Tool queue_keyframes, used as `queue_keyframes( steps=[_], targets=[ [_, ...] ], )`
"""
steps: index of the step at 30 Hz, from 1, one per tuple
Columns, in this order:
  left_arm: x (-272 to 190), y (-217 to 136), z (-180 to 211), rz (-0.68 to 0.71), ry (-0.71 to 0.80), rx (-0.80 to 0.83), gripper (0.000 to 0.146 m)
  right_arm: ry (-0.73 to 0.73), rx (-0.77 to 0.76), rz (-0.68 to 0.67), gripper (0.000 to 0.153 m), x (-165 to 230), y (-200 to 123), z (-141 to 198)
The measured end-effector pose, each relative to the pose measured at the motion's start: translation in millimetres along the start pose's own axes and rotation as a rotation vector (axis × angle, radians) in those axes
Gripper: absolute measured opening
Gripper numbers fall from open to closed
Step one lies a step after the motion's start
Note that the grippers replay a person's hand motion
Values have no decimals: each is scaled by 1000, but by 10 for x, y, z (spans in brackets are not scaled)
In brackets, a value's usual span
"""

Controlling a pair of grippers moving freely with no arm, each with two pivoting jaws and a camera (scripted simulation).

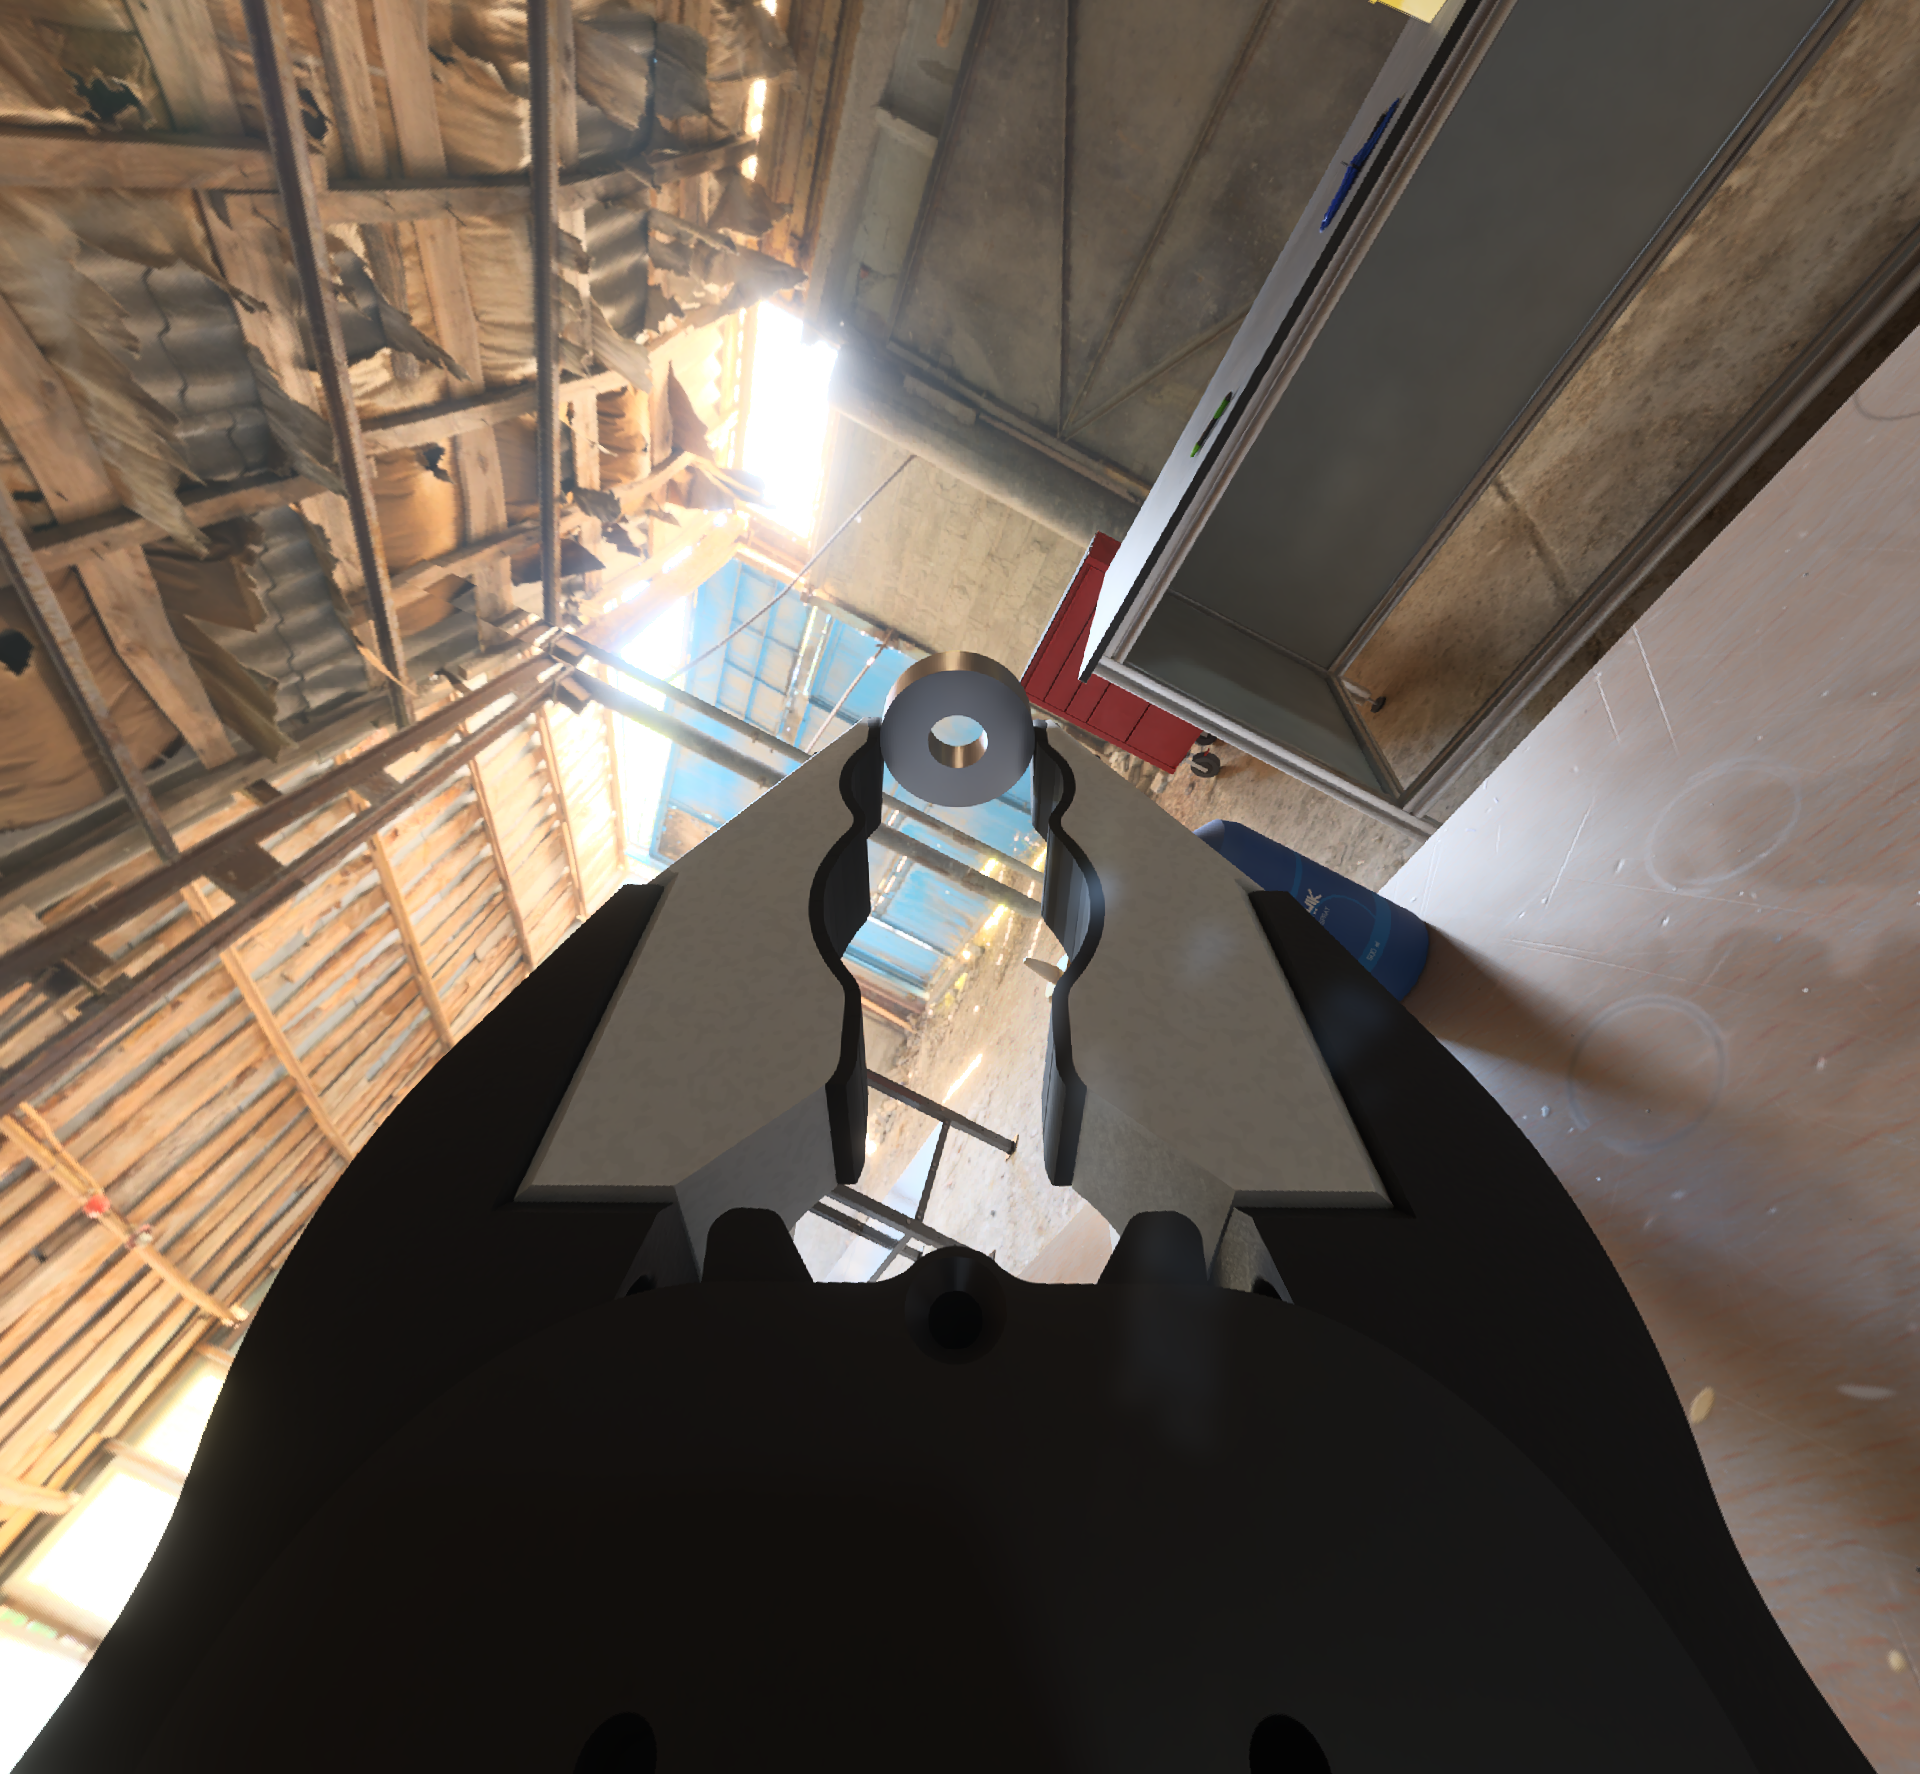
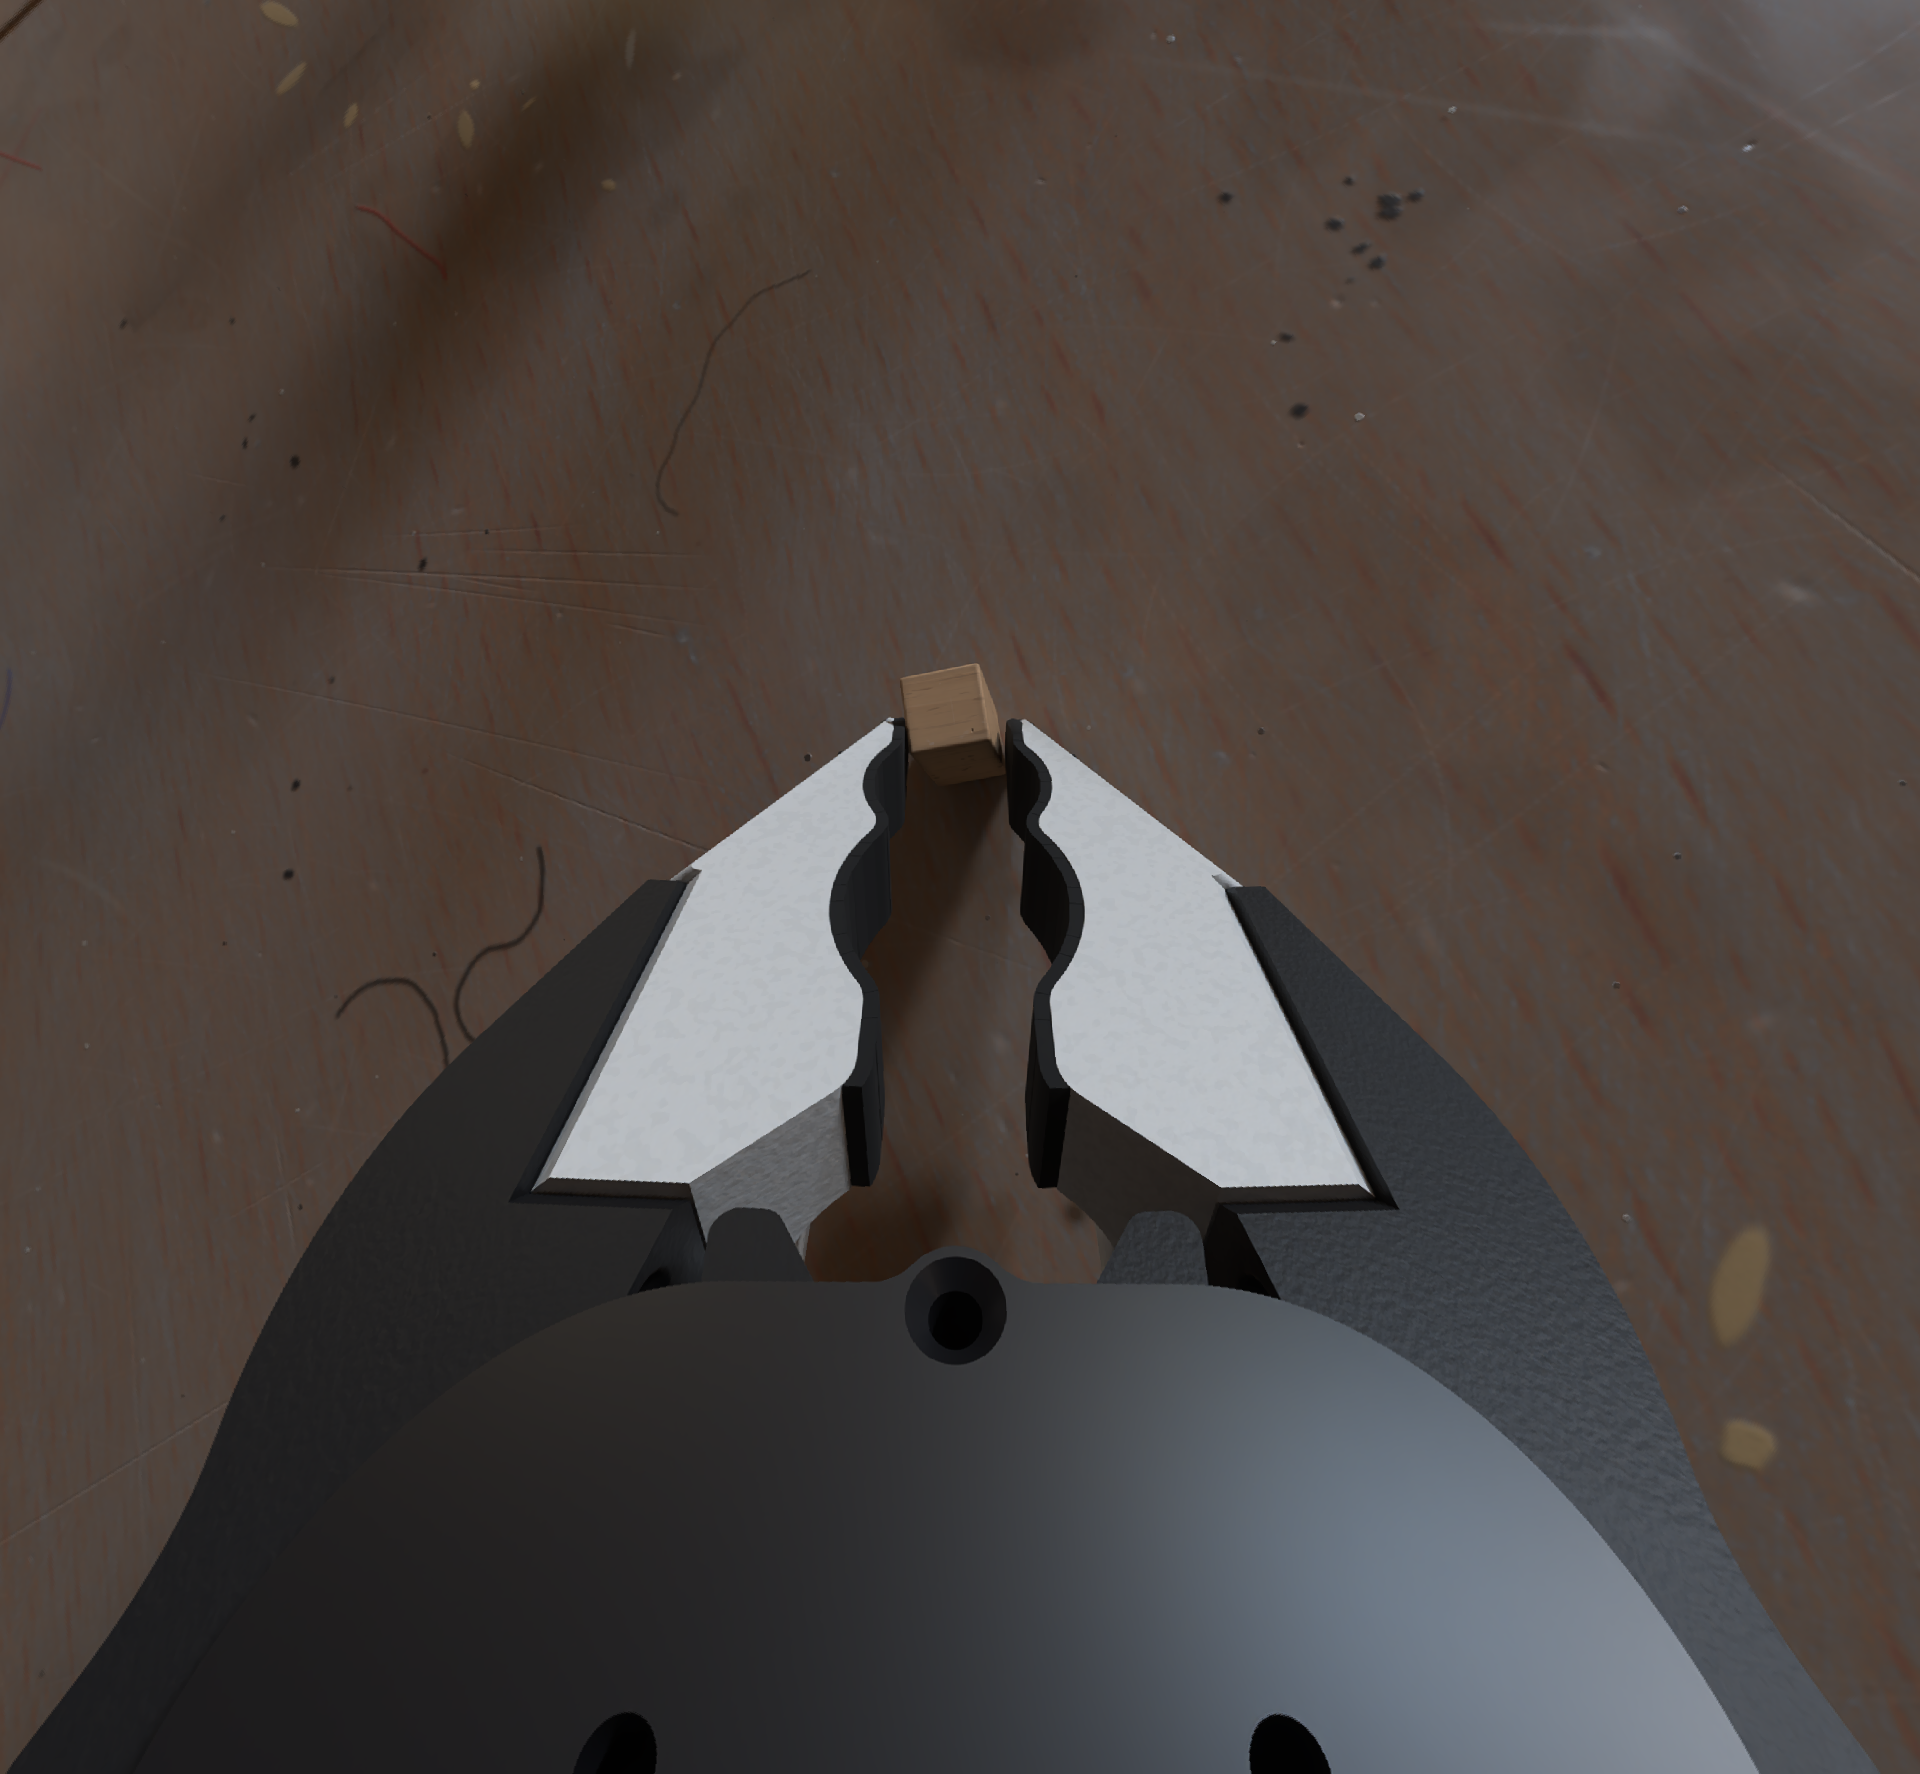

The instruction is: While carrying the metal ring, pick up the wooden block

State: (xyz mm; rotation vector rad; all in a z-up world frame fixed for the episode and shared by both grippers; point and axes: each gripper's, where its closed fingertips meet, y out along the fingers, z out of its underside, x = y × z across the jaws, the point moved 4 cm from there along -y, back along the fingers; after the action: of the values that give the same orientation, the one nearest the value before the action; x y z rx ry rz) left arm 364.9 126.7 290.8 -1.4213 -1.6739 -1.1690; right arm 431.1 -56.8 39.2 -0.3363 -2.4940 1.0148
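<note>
Scratched brown tabletop [image 2: 1351, 581] is filling the right wrist view; right gripper [image 2: 954, 745] is pointing down at it, fingers clamping the small wooden block [image 2: 951, 725] at their tips. Left gripper [image 1: 956, 737] is tilting sideways, fingertips pinching the metal ring [image 1: 957, 732]; blue can [image 1: 1340, 903], red box [image 1: 1101, 685] and white cabinet [image 1: 1507, 322] are lying beyond.

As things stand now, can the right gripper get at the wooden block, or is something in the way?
Probably yes. The wooden block sits between the tips of the right gripper, whose jaws stand at its two sides. Nothing else lies near it on the table. Whether the fingers already press it, I cannot tell.
</note>
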Motion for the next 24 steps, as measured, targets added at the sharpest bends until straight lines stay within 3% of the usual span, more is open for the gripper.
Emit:
queue_keyframes(
  steps=[7,17,24],
  targets=[
    [-24,20,19,5,9,12,28,-107,-52,103,14,66,-81,-127],
    [-12,42,89,-2,1,44,28,-175,-175,248,14,73,-525,-358],
    [-39,61,104,10,2,52,28,-173,-196,355,14,102,-1053,-504]
  ],
)
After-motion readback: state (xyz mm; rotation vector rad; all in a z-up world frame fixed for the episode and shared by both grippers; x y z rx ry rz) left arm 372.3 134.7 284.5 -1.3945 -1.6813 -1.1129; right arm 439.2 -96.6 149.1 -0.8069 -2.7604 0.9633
